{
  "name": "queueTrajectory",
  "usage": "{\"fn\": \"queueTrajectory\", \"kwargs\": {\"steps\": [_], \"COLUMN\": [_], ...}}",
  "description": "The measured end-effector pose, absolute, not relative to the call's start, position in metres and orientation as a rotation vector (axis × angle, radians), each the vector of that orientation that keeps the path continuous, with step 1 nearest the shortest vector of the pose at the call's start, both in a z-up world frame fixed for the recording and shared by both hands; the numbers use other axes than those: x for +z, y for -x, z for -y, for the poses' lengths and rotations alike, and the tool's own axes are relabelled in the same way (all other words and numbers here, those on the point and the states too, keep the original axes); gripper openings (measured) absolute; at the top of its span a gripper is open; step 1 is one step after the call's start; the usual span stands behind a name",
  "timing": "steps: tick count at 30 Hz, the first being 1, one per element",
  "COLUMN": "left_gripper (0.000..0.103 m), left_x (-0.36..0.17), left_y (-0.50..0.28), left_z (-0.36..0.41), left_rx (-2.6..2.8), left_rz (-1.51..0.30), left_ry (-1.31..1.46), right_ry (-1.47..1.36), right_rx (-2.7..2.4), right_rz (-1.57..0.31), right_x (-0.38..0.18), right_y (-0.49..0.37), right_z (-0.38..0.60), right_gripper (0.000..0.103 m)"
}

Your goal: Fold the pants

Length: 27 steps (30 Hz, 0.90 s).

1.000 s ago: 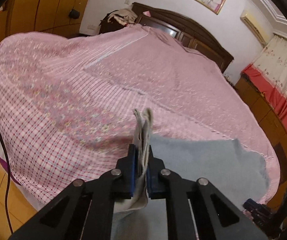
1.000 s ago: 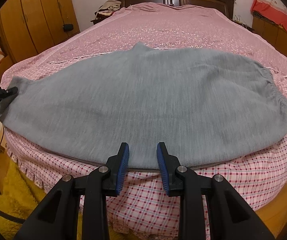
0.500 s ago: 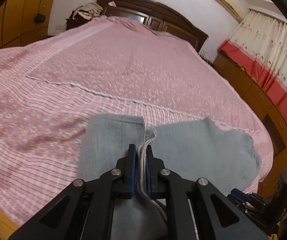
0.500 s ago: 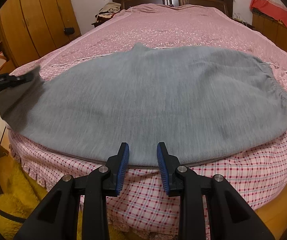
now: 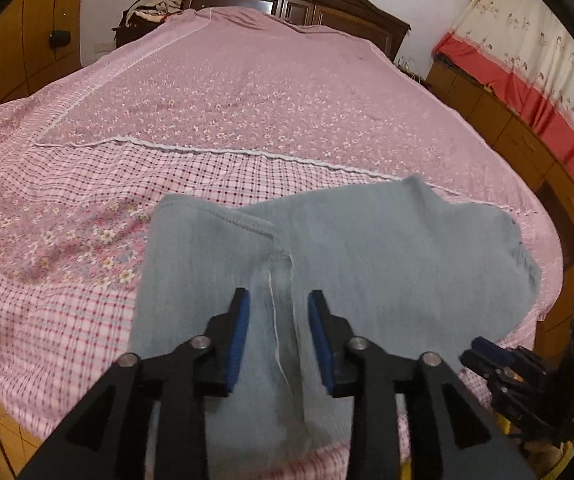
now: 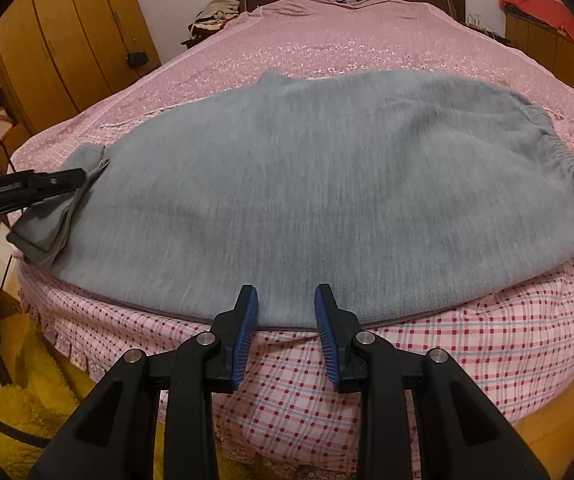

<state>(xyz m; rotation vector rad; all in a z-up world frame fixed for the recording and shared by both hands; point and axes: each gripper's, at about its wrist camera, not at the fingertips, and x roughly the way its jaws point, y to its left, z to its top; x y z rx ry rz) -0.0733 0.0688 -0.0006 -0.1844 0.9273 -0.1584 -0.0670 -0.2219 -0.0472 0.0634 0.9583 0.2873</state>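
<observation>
Pants (image 6: 319, 200) cover pink bedspread (image 5: 247, 100); wardrobe (image 6: 67, 40) beside.

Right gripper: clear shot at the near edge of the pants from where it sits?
Probably yes. The right gripper is open, pointing at the pants edge on the bed, nothing between.

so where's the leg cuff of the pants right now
In the left wrist view the leg cuff lies folded over the pants, just ahead of the open left gripper.

The pants (image 5: 367, 264) look motion-blurred, their near end cut off below.
</observation>
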Motion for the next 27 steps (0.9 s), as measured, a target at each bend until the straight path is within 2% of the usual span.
{"fn": "queueTrajectory", "kwargs": {"steps": [10,14,27], "left_gripper": [0.044,0.045,0.048], "left_x": [0.034,0.025,-0.005], "left_y": [0.109,0.111,0.119], "left_z": [-0.106,-0.121,-0.143], "left_rx": [-0.05,0.001,0.006], "left_rz": [-0.828,-0.848,-0.894], "left_ry": [0.175,0.177,0.252], "right_ry": [-0.063,-0.085,-0.117], "right_rx": [0.397,0.495,0.755], "right_rz": [-0.973,-0.984,-1.083], "right_x": [-0.024,-0.014,-0.02], "right_y": [0.047,0.033,0.006], "right_z": [0.187,0.157,0.06], "right_gripper": [0.034,0.04,0.041]}}
